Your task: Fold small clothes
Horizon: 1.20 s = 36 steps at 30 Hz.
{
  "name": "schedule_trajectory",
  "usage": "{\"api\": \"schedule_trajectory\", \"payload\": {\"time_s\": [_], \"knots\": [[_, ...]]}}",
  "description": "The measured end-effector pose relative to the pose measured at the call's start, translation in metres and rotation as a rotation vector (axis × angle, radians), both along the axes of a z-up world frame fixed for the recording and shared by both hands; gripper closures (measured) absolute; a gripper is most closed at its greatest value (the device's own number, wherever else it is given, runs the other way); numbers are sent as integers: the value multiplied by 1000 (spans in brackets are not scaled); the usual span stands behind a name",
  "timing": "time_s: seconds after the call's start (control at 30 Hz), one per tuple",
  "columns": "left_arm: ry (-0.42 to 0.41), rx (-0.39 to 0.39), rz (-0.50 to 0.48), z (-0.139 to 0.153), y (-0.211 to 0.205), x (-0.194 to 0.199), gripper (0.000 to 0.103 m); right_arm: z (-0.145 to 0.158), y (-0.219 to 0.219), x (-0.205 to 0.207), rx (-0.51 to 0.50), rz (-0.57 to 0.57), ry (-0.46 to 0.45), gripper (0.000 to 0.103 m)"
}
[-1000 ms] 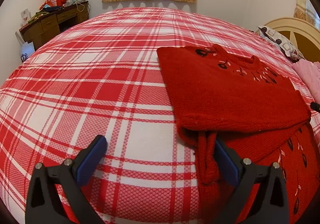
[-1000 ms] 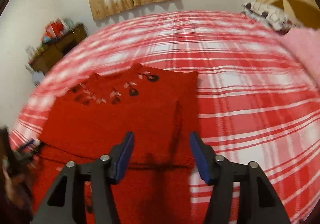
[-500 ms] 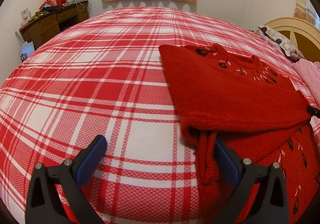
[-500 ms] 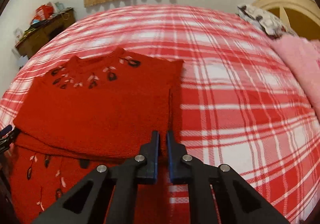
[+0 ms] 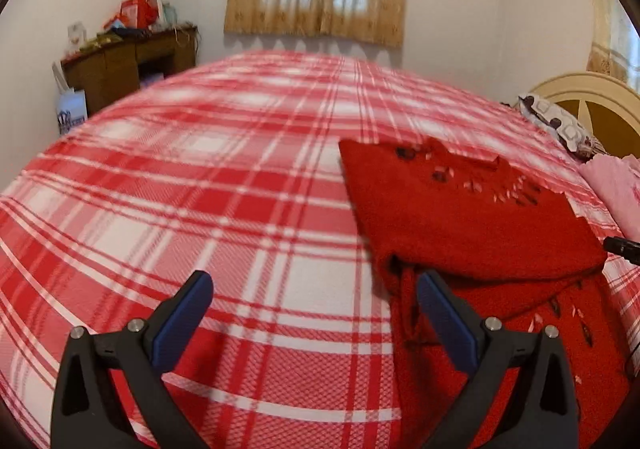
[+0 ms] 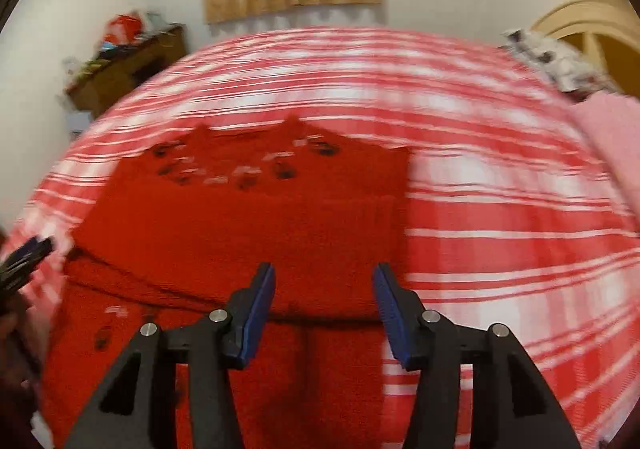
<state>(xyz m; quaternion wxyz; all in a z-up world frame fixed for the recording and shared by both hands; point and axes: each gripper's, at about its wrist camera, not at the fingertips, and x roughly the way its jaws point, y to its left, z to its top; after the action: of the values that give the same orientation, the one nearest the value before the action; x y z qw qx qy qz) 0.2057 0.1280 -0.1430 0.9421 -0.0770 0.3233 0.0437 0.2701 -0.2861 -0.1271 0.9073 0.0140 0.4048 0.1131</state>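
Right gripper (image 6: pixel 324 309) is opening, jaws hovering over the near edge of the red knit sweater (image 6: pixel 248 225), nothing pinched between them. Left gripper (image 5: pixel 316 313) is hanging wide and empty at the sweater's left edge. Sweater is lying on the plaid bedspread (image 5: pixel 200 189), folded once; further folds likely remaining.

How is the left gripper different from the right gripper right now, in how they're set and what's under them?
The left gripper stands wide open; the right gripper is narrower, its jaws opening. The left gripper hangs mostly over the plaid bedspread, beside the red sweater; the right gripper hangs over the sweater's folded edge. Both have blue pads and hold nothing.
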Motion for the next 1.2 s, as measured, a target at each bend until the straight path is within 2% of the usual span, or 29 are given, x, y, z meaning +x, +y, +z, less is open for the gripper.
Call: {"api": "schedule_trajectory", "payload": {"time_s": [0.13, 0.27, 0.3, 0.4, 0.6, 0.9, 1.2], "knots": [[19, -11, -12, 4, -5, 20, 0, -28, -2, 16, -5, -17, 80, 51], [153, 75, -52, -19, -24, 43, 0, -23, -4, 8, 9, -10, 70, 51], [171, 73, -74, -23, -26, 45, 0, -20, -4, 4, 8, -9, 70, 51], [143, 70, -75, -16, -25, 34, 0, -12, -5, -12, -8, -16, 65, 51], [164, 37, -115, -16, -27, 4, 0, -11, -7, -53, 5, -26, 75, 50], [146, 96, -183, -10, -48, -44, 0, -27, -3, -97, 35, -29, 103, 49], [157, 104, -229, -11, -60, -70, 0, -27, -3, -131, 54, -39, 93, 49]]}}
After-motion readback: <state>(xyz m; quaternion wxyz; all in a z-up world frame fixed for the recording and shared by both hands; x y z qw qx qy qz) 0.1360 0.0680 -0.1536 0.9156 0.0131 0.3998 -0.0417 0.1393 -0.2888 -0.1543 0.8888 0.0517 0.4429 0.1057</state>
